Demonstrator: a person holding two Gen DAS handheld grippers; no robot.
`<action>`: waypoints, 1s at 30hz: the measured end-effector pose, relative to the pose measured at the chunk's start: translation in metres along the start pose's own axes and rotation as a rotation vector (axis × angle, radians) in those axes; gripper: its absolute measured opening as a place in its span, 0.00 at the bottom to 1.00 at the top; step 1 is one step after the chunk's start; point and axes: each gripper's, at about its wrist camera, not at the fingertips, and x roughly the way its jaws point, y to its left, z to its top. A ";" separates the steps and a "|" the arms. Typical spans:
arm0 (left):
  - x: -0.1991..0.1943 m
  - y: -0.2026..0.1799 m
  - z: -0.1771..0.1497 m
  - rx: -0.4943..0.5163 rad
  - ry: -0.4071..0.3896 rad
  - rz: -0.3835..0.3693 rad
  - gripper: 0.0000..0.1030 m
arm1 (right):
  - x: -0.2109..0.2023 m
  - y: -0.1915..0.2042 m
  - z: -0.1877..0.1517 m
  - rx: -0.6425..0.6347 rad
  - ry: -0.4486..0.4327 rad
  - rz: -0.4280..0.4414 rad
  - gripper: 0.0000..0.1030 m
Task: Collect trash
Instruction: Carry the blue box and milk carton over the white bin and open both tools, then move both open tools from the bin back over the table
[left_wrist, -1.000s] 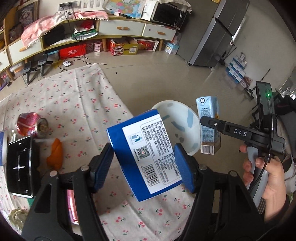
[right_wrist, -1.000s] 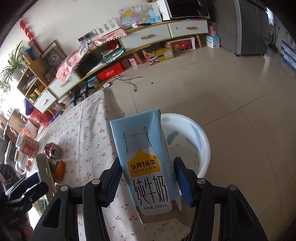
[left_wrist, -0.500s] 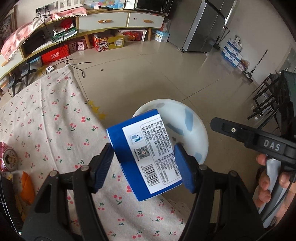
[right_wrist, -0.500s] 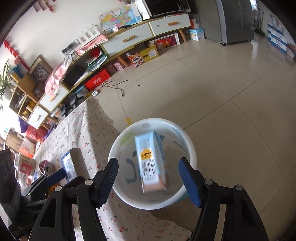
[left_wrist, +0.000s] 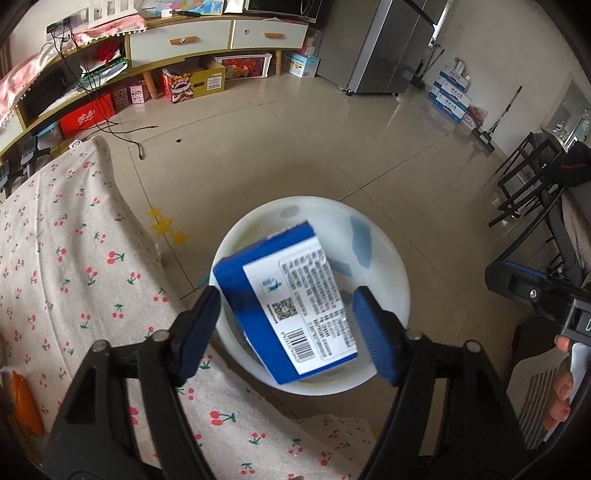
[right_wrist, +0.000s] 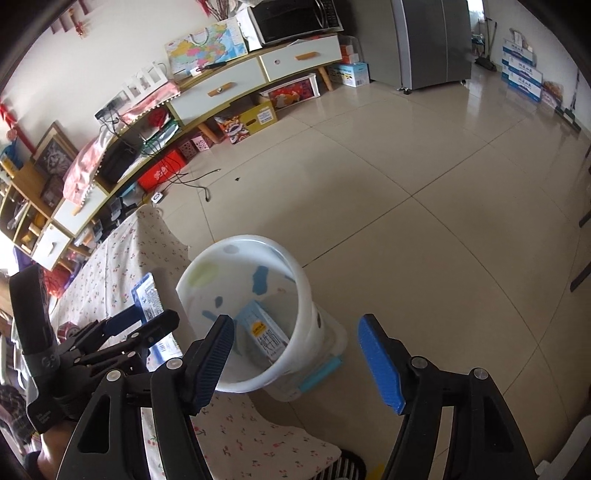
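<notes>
A white bin (left_wrist: 391, 266) stands on the floor beside the table; it also shows in the right wrist view (right_wrist: 303, 295). My left gripper (left_wrist: 288, 325) is open, and a blue carton (left_wrist: 291, 310) hangs between its jaws, clear of both pads, over the bin. The carton (right_wrist: 147, 295) and left gripper (right_wrist: 147, 328) show at left in the right wrist view. My right gripper (right_wrist: 295, 354) is open and empty above the bin. A light-blue milk carton (right_wrist: 264, 332) lies inside the bin.
The table has a cherry-print cloth (left_wrist: 74, 258). An orange scrap (left_wrist: 24, 402) lies on it at far left. A red can (right_wrist: 66, 328) sits on the cloth. A low cabinet (right_wrist: 221, 92) and a fridge (right_wrist: 432, 40) stand across the tiled floor.
My left gripper opened over the bin and let go of the blue carton. My right gripper rose and drew back; its milk carton now lies in the bin.
</notes>
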 end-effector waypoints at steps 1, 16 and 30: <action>-0.001 0.000 -0.001 -0.007 -0.002 0.001 0.83 | -0.001 -0.002 -0.001 0.004 -0.002 -0.001 0.70; -0.044 0.028 -0.012 -0.049 -0.007 0.052 0.84 | -0.009 0.011 -0.006 -0.030 0.002 0.005 0.75; -0.115 0.085 -0.056 -0.111 -0.049 0.141 0.92 | -0.023 0.061 -0.023 -0.134 -0.005 0.025 0.81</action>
